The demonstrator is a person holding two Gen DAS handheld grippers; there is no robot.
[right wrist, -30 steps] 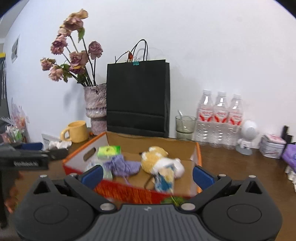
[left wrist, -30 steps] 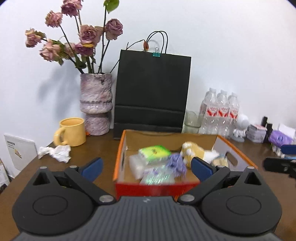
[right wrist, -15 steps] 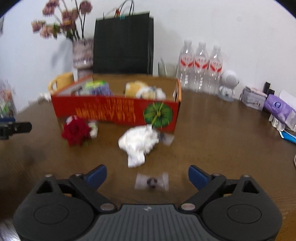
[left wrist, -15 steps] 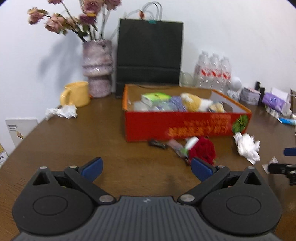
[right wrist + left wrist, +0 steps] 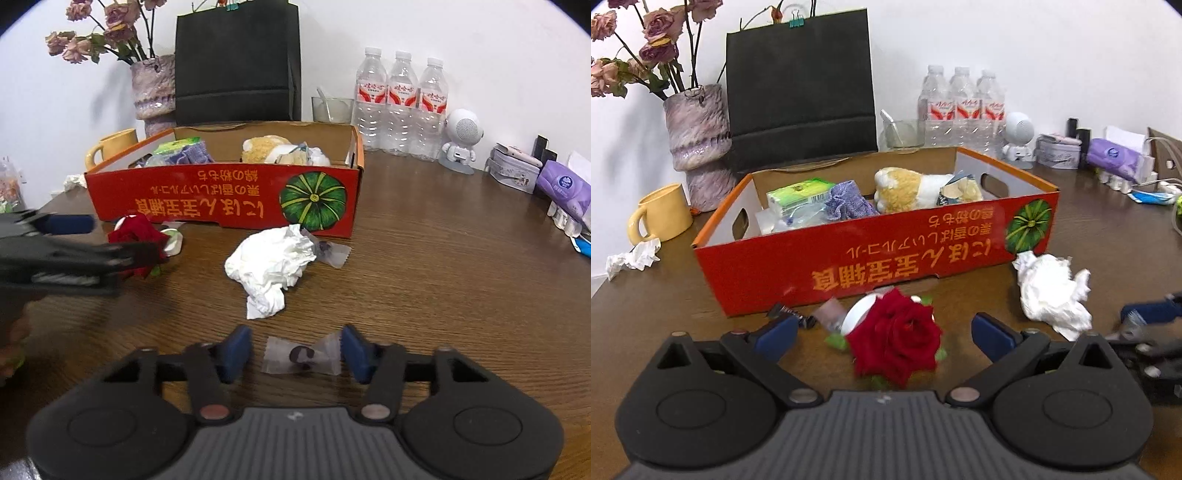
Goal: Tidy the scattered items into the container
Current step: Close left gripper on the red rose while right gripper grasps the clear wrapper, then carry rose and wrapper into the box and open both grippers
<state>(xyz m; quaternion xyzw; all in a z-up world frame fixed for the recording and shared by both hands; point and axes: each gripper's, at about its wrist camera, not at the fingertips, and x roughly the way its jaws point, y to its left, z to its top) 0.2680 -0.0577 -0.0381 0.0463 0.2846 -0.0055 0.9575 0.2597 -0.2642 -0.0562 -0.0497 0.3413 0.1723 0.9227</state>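
Note:
A red cardboard box [image 5: 886, 254] [image 5: 221, 199] holds a plush toy [image 5: 905, 186], a green packet and a purple cloth. My left gripper [image 5: 882, 332] is open, its fingers either side of a red rose [image 5: 895, 338] lying on the table before the box. The rose also shows in the right wrist view [image 5: 138, 230]. My right gripper [image 5: 295, 350] is open around a small clear wrapped sweet [image 5: 301, 356]. A crumpled white tissue [image 5: 273, 262] [image 5: 1052, 291] lies in front of the box's right end.
A second clear wrapper [image 5: 332, 253] lies beside the tissue. A black clip [image 5: 786, 314] and a white lid [image 5: 858, 314] lie by the rose. A yellow mug [image 5: 661, 214], another tissue [image 5: 633, 258], a vase, a black bag [image 5: 799, 81] and water bottles [image 5: 400, 107] stand behind.
Both grippers have dropped from above the box to the table in front of it. The left has closed in on the rose, the right on the wrapped sweet, narrowing its opening.

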